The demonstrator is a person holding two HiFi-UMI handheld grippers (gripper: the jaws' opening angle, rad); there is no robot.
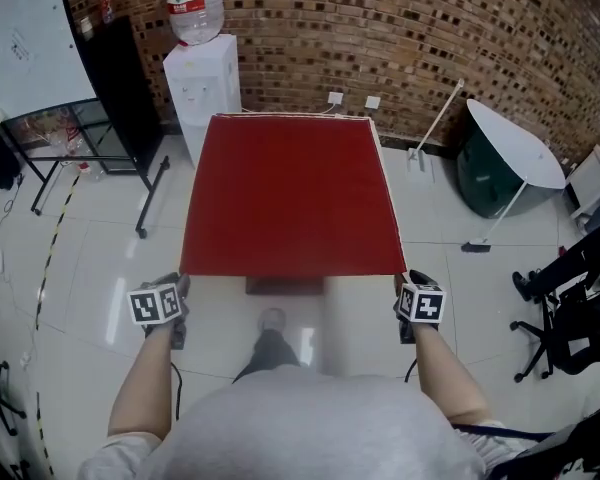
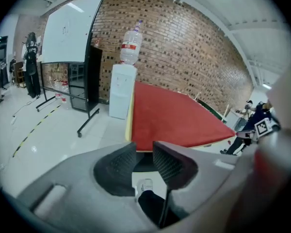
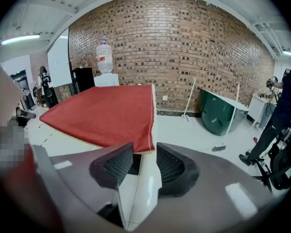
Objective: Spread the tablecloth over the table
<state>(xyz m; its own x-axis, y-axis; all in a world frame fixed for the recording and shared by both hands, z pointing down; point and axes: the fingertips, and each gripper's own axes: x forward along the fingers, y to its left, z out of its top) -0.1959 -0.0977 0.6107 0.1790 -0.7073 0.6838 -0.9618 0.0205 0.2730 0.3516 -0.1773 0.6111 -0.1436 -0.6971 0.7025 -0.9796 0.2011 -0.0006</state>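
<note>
Tablecloth (image 1: 290, 193) spread, near edge hanging | left claw (image 2: 144, 154) parted | right claw (image 3: 144, 154) parted | floor (image 1: 80, 268) alongside

right gripper (image 3: 144, 160): jaws apart, empty | tablecloth (image 3: 106, 111): spread flat, corner just beyond jaws

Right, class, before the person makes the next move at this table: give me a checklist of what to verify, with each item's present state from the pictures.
1. Left gripper has let go of the cloth: ok, its jaws stand apart with nothing between them.
2. Right gripper has let go: ok, its jaws stand apart with nothing between them.
3. Tablecloth covers the tabletop: ok, in the head view it is red from the near edge to the far edge.
4. Cloth lies smooth: ok, no folds or bunching show.
5. Overhang at the far edge: cannot tell, it is hidden behind the top.
6. Far left corner stands apart from the water dispenser: cannot tell.
</note>
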